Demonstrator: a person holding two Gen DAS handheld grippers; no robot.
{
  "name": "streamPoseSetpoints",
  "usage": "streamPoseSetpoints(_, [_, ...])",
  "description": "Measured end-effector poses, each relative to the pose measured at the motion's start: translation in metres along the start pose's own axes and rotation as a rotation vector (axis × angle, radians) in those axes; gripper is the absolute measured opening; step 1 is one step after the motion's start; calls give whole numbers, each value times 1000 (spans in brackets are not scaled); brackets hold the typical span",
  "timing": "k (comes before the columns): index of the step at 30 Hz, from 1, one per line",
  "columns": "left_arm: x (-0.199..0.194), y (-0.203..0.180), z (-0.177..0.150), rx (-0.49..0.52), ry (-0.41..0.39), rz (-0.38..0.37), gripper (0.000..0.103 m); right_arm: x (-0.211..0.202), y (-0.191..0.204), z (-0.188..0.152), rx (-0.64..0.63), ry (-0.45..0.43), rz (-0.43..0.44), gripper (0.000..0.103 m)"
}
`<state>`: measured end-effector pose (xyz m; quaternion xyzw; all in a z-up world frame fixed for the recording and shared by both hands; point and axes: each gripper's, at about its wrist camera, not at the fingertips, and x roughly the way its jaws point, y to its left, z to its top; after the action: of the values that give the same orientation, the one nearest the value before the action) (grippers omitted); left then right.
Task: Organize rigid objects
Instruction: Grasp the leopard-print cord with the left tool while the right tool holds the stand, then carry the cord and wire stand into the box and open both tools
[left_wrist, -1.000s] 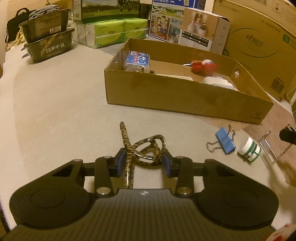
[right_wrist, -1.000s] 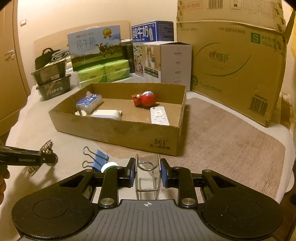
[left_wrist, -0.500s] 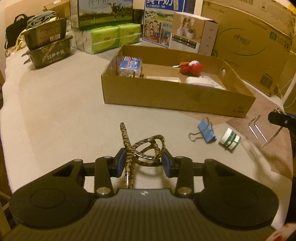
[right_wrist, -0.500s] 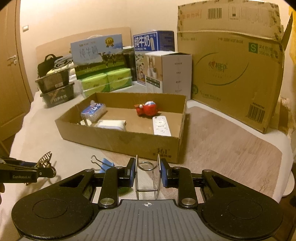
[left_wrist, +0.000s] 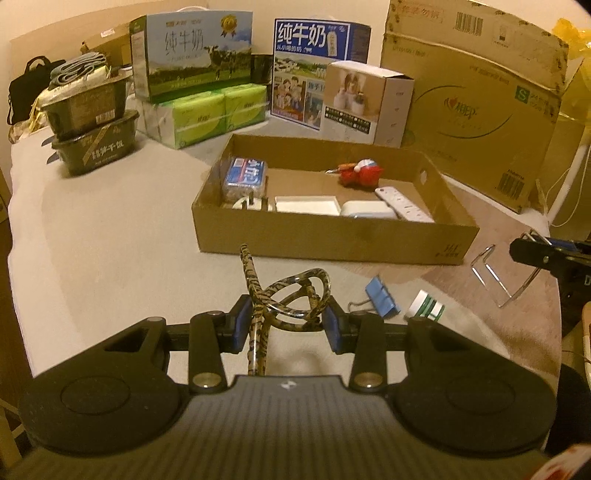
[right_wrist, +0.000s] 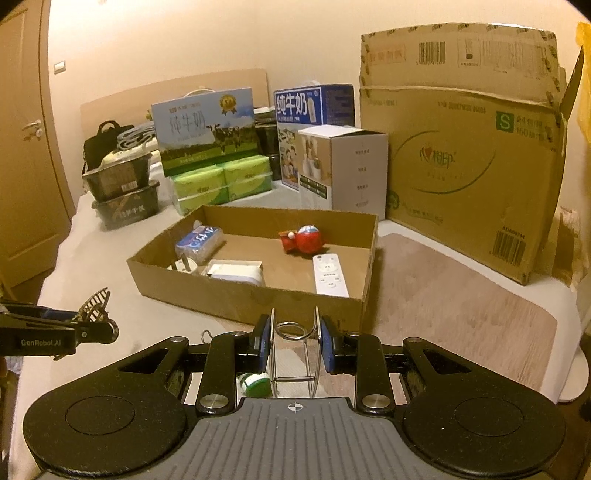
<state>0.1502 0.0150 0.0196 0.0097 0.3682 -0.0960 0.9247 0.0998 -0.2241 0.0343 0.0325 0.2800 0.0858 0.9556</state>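
My left gripper (left_wrist: 284, 325) is shut on a leopard-print hair clip (left_wrist: 288, 295) and holds it above the bed, in front of the shallow cardboard box (left_wrist: 332, 243). My right gripper (right_wrist: 293, 341) is shut on a bent metal wire stand (right_wrist: 293, 354), held above the bed before the box (right_wrist: 251, 295). The box holds a tissue pack (left_wrist: 245, 177), a red toy (left_wrist: 360, 175), a white power strip (left_wrist: 404, 205), a white box and a plug. A blue binder clip (left_wrist: 380, 301) and a small white-green jar (left_wrist: 424, 306) lie on the bed.
Milk cartons (right_wrist: 207, 129), green tissue packs (right_wrist: 221, 184), a white carton (right_wrist: 343, 170), stacked black food trays (right_wrist: 123, 195) and a large cardboard box (right_wrist: 465, 162) stand behind the shallow box. A brown mat (right_wrist: 461, 306) lies to the right. A door (right_wrist: 26, 147) is at left.
Both grippers have risen and pulled back with their objects held; the box and the bed now appear lower and farther. The wire stand has lifted off the bed.
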Motion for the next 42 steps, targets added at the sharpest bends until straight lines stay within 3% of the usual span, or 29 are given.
streamPoseSetpoints(12, [3, -6, 21, 35, -22, -27, 37, 7, -4, 22, 9, -14, 9, 28])
streamPoseSetpoints(29, [30, -7, 85, 67, -74, -59, 37, 50, -21, 95, 14, -75, 31, 28])
streamPoseSetpoints(42, [77, -7, 113, 79, -46, -83, 37, 108, -28, 114, 44, -16, 54, 28])
